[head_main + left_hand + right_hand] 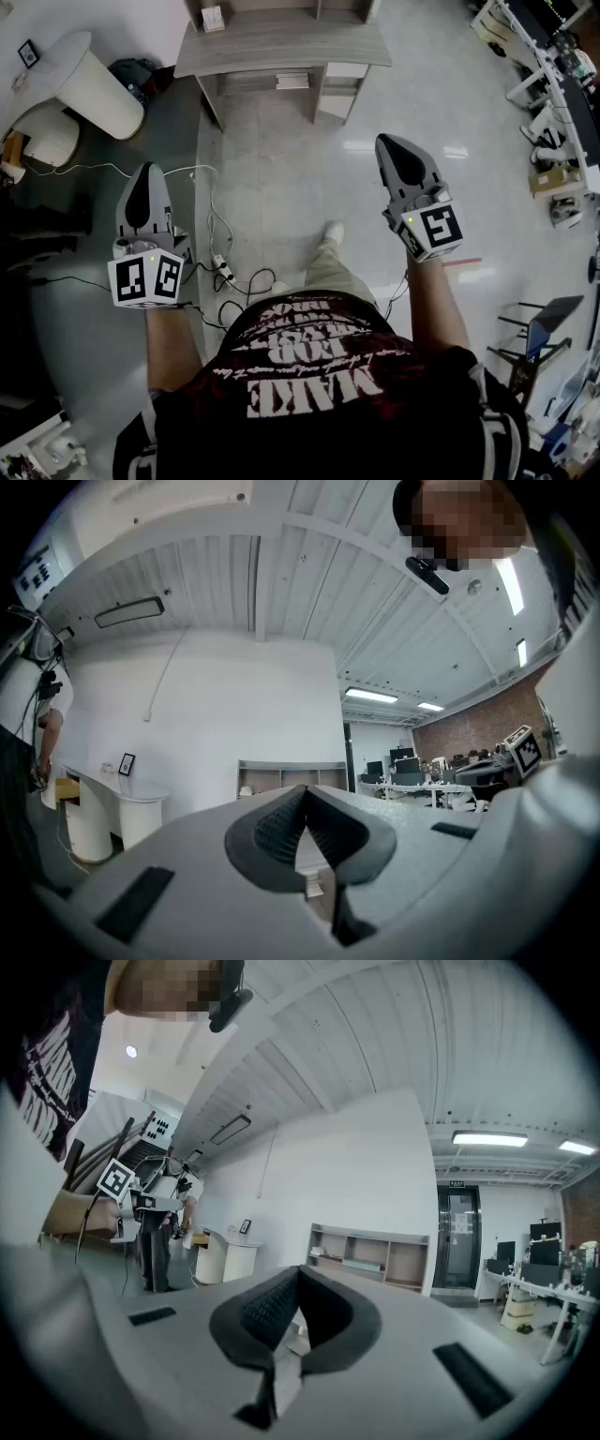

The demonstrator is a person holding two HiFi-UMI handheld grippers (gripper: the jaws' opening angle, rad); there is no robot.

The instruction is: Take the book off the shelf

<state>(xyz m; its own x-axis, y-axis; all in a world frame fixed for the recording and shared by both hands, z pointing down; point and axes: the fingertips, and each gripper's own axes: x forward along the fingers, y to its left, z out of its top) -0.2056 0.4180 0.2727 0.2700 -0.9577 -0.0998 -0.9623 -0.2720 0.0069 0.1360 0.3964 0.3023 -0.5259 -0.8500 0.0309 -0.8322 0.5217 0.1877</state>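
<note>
From overhead, the shelf (281, 42) stands well ahead, with what seems to be the book (292, 82) lying flat inside; the right gripper (389, 148) is nearer it than the left gripper (146, 173). The left gripper view shows jaws pressed together, empty. The right gripper view shows the same, with the shelf far beyond.

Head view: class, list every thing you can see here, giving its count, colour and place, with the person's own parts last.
grey-brown wooden shelf unit: one, top centre
white curved counter: one, upper left
small black-framed picture: one, on that counter
cables and white plug strip: several, white and black, floor near left gripper
brown cardboard box: one, right edge
dark red printed T-shirt: one, bottom centre
left gripper: one, grey, shut, empty
right gripper: one, grey, shut, empty
</note>
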